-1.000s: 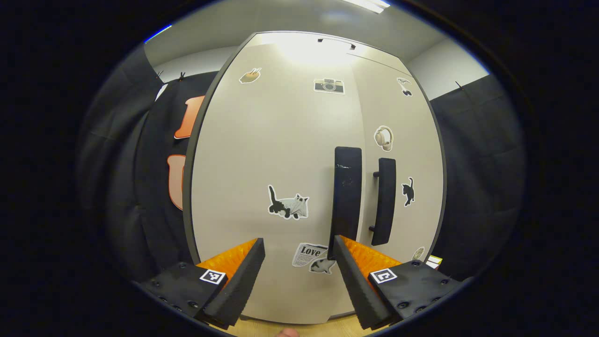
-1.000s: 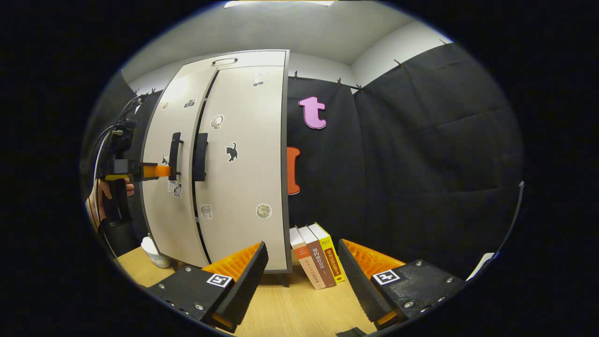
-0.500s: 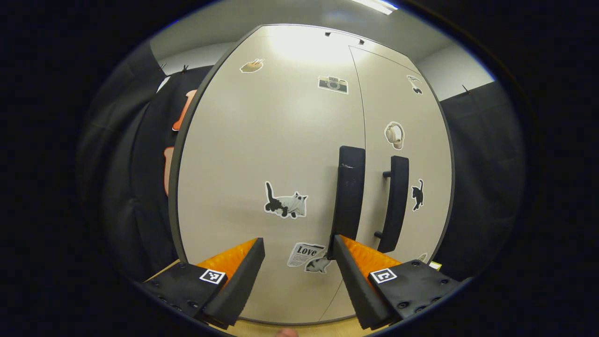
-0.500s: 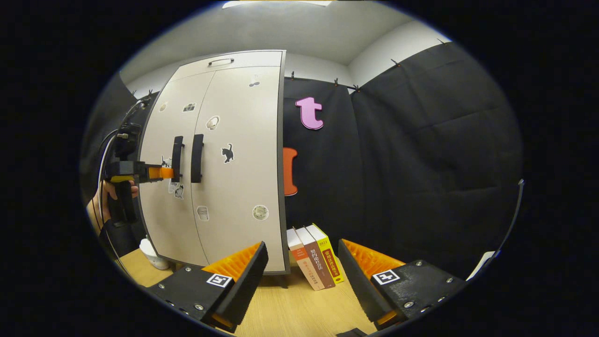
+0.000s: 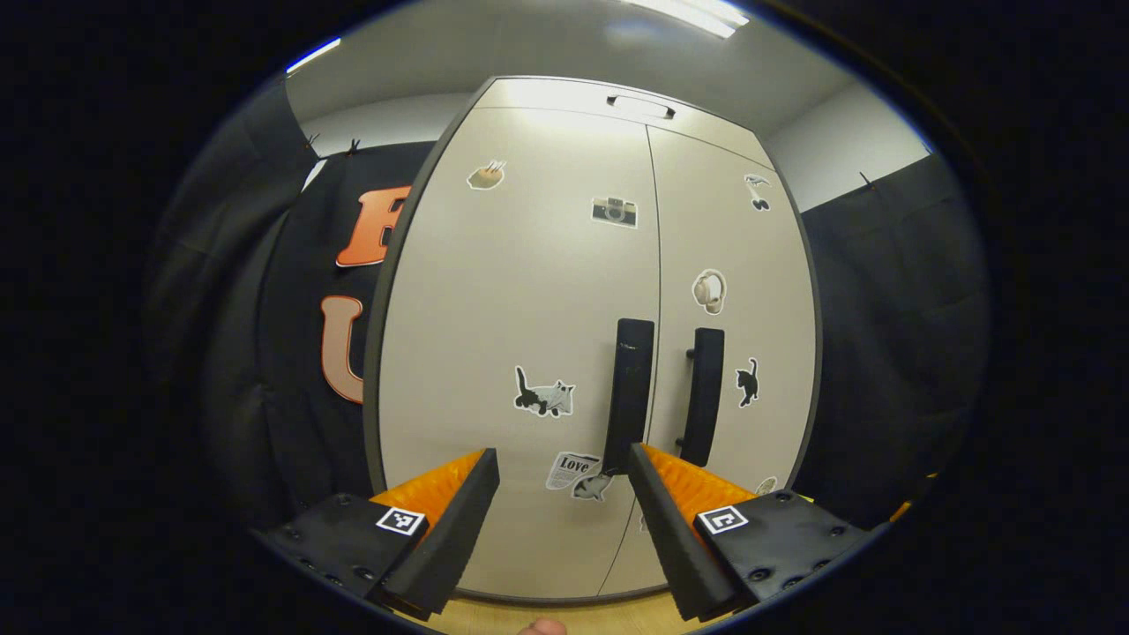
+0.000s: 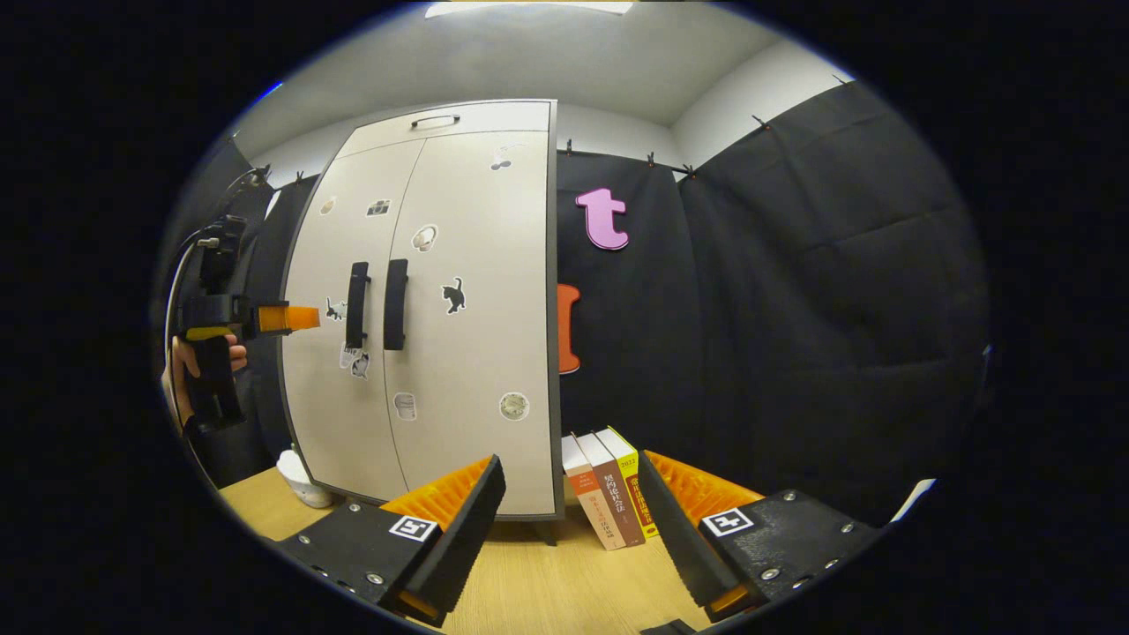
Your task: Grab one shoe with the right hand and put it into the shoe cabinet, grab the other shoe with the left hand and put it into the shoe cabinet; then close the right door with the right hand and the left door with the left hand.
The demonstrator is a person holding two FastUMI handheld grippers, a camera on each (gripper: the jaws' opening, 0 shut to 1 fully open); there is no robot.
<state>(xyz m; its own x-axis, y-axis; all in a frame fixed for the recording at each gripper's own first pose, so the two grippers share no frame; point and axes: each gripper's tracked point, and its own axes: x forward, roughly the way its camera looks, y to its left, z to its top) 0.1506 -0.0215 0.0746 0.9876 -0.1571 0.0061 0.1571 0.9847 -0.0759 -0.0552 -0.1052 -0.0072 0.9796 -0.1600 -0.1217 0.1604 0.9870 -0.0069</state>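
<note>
The tall pale-grey two-door shoe cabinet point(image 5: 564, 309) stands on the light wooden bench point(image 6: 547, 582) with both doors shut flush. The left door point(image 5: 520, 353) and the right door point(image 5: 723, 309) meet at a thin seam, and two black vertical bar handles point(image 5: 631, 395) sit side by side, one on each side of it. Stickers dot the doors: a black-and-white cat point(image 5: 544, 394), a small camera point(image 5: 613, 211), headphones point(image 5: 709, 290), a small black cat point(image 5: 746, 382), and a newspaper clipping sticker point(image 5: 573, 470) on which the word "Love" can be read.

The left gripper point(image 5: 563, 481) faces the left door with its jaws apart and nothing between them. In the right gripper view it is seen farther off point(image 6: 300, 317), held by a hand point(image 6: 190, 370) and clear of the handles.

The right gripper point(image 6: 569, 489) is held well back from the cabinet's right front corner, jaws apart and empty. Beyond it, three upright books point(image 6: 609, 494) lean just beside the cabinet's right side; their spines carry print too small to read. A small white object point(image 6: 300, 467) lies on the bench at the cabinet's left foot; what it is cannot be told.
</note>
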